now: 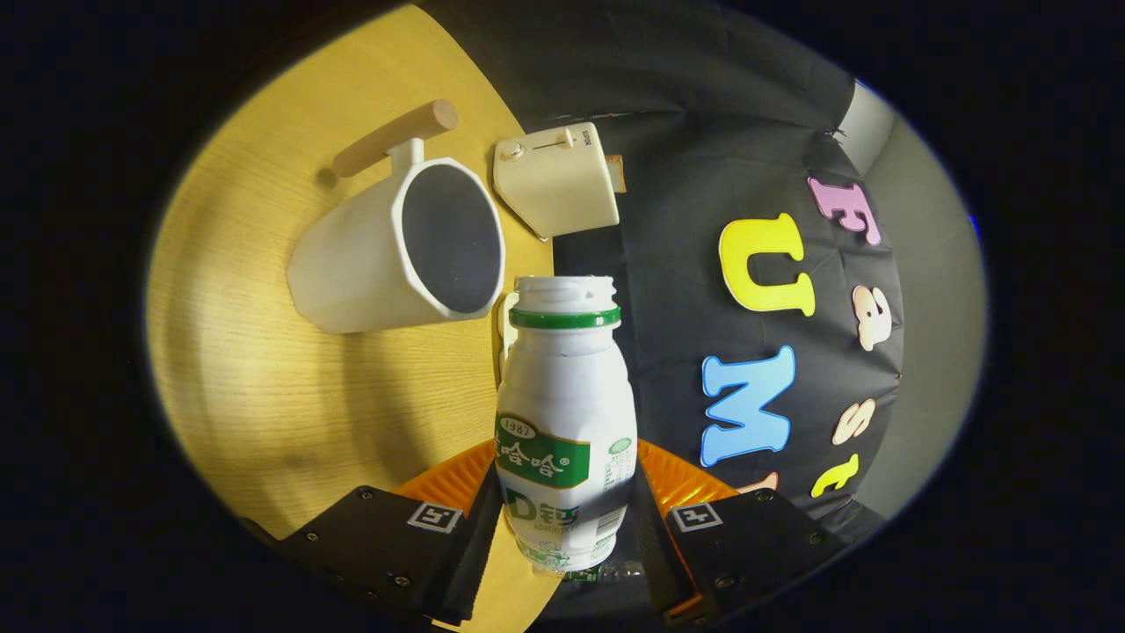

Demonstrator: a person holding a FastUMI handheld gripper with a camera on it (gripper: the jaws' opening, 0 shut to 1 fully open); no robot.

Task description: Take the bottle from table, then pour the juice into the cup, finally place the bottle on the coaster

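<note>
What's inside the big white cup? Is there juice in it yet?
The cup looks tipped in this view, so you can see into its mouth. The inside is dark, with no juice showing there. The bottle, held between the gripper's fingers, covers a little of its rim.

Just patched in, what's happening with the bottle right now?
The gripper is shut on the white bottle, one of the fingers on each side of its lower body. The bottle's cap is off and its open mouth sits close to the rim of the white cup on the wooden table. The whole view is tilted, so a pour looks under way or about to start. A cream toaster stands beyond the cup.
</note>
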